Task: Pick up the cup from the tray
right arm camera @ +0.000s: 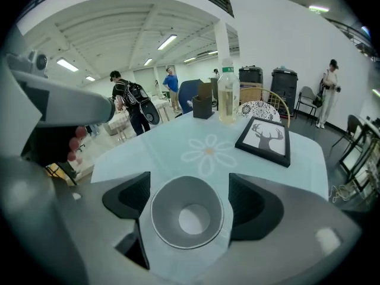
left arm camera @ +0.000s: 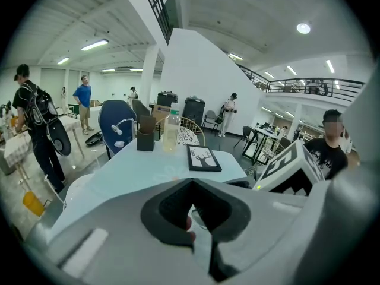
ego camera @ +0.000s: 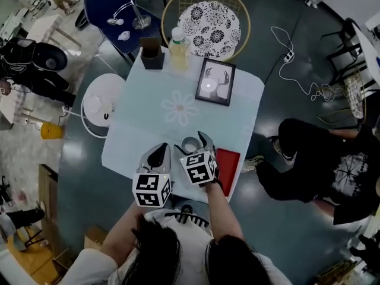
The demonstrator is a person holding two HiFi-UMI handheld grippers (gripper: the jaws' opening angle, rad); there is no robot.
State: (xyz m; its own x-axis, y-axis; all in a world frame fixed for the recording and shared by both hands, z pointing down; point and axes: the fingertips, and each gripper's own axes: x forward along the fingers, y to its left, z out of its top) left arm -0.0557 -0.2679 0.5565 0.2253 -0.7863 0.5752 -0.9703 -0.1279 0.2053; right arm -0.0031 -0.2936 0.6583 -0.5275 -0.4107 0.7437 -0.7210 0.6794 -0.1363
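Grey, shallow round cup point(right arm camera: 187, 218) stands on the pale blue, flower-printed tablecloth point(right arm camera: 178, 147), between the wide-apart jaws of the right gripper point(right arm camera: 190, 202), neither pad pressing on it. Just beside it hovers the left gripper point(left arm camera: 191, 212), jaws together and empty.

On the table point(ego camera: 148, 117), the cup point(right arm camera: 187, 215) stands near the front edge, between the parted jaws of the right gripper point(ego camera: 191, 142); the left gripper point(ego camera: 158, 154) is just to its left, and the tray point(ego camera: 227, 162) lies just to its right at the table's edge. Farther back, the picture frame point(ego camera: 215, 82) lies right of centre; behind it, at the far edge, the bottle point(ego camera: 178, 47) stands just right of the holder point(ego camera: 152, 54); a person point(ego camera: 320, 165) sits beside the table's right side.
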